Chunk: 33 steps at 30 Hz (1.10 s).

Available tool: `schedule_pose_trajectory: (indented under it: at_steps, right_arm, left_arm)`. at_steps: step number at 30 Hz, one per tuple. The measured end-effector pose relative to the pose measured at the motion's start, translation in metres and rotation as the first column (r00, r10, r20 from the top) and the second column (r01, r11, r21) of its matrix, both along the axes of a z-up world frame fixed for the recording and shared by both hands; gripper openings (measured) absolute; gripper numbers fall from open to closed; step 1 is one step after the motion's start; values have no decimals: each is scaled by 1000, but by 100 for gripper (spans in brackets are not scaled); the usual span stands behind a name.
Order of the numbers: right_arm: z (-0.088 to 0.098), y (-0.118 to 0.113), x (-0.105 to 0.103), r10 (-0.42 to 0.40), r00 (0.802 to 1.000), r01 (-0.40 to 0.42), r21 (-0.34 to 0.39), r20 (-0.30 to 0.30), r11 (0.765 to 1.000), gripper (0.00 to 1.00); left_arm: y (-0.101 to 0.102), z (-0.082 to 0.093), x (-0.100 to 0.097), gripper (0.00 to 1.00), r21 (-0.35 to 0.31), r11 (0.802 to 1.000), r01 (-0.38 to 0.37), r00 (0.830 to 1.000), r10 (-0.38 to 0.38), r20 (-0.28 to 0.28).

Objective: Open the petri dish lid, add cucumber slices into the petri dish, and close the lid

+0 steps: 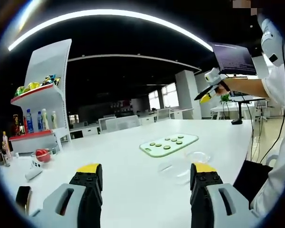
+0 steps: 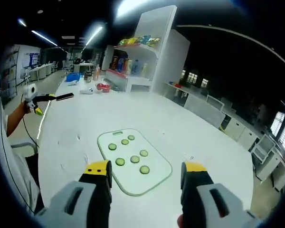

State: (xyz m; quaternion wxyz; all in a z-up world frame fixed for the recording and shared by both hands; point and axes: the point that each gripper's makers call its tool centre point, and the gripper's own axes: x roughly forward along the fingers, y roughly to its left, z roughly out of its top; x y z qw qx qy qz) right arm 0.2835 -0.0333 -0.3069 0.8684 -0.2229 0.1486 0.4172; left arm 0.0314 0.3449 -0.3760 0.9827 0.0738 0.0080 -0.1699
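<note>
A pale green cutting board [image 1: 192, 138] lies on the white table [image 1: 133, 190] with several cucumber slices [image 1: 166, 147] on it. Just nearer than the board are two clear round pieces, the petri dish [image 1: 176, 171] and beside it what looks like its lid [image 1: 198, 156]. My left gripper [image 1: 146, 172] is open above the table, short of the dish, with nothing between its jaws. In the right gripper view the board [image 2: 133, 176] and its slices [image 2: 135, 159] lie just ahead of my open right gripper [image 2: 146, 170]. A hand holds the right gripper [image 1: 210, 90] high above the table's far right.
A white shelf unit [image 1: 43, 95] with bottles and snacks stands at the table's far left end, with a red bowl [image 1: 42, 155] and a white object [image 1: 33, 172] in front of it. The person's body [image 1: 280, 156] is at the right table edge. The left gripper [image 2: 40, 99] hangs over the left edge.
</note>
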Motion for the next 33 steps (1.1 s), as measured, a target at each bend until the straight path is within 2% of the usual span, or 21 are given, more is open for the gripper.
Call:
schedule_pose_trajectory:
  at_steps: [12, 20, 33]
  right_arm:
    - [-56, 20, 33, 5, 995, -10, -53, -95, 999, 56]
    - [-71, 31, 41, 4, 993, -8, -30, -122, 1000, 54]
    - [-101, 37, 54, -19, 985, 11, -49, -169, 999, 53]
  left_arm:
    - [0, -1, 1, 75, 5, 1000, 0, 1000, 0, -11]
    - [-4, -1, 1, 75, 11, 1000, 11, 1000, -11, -16]
    - [-11, 3, 0, 75, -5, 1000, 30, 1000, -30, -6]
